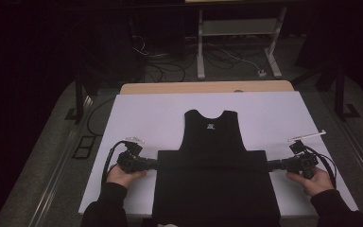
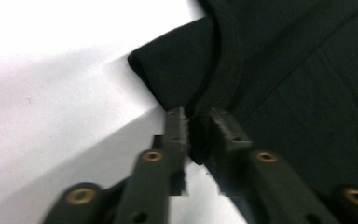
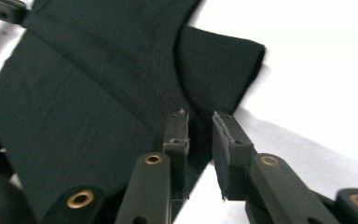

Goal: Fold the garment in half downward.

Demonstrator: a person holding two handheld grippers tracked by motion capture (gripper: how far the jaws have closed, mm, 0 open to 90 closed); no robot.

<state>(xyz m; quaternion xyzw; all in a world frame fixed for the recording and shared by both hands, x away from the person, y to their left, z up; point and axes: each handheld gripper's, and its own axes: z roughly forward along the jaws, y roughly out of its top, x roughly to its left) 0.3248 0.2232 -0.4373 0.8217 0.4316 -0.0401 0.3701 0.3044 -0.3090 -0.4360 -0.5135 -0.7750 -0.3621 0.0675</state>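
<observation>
A black shirt [image 1: 212,156] lies flat on the white mat [image 1: 146,113], its collar at the far end and its lower part reaching the near edge. My left gripper [image 1: 155,164] lies level at the shirt's left edge and my right gripper [image 1: 269,165] at its right edge, both pointing inward. In the left gripper view the jaws [image 2: 198,116] stand slightly apart with the cloth's edge [image 2: 261,70] between them, beside a short sleeve [image 2: 177,70]. In the right gripper view the jaws [image 3: 200,116] also show a narrow gap over the shirt's edge [image 3: 98,84], just short of the other sleeve [image 3: 219,70].
The mat covers a wooden table [image 1: 208,87]. A metal stand [image 1: 236,28] and loose cables [image 1: 170,71] sit on the floor beyond it. Bare mat lies to either side of the shirt. The left gripper's tip [image 3: 2,11] is at the top left of the right gripper view.
</observation>
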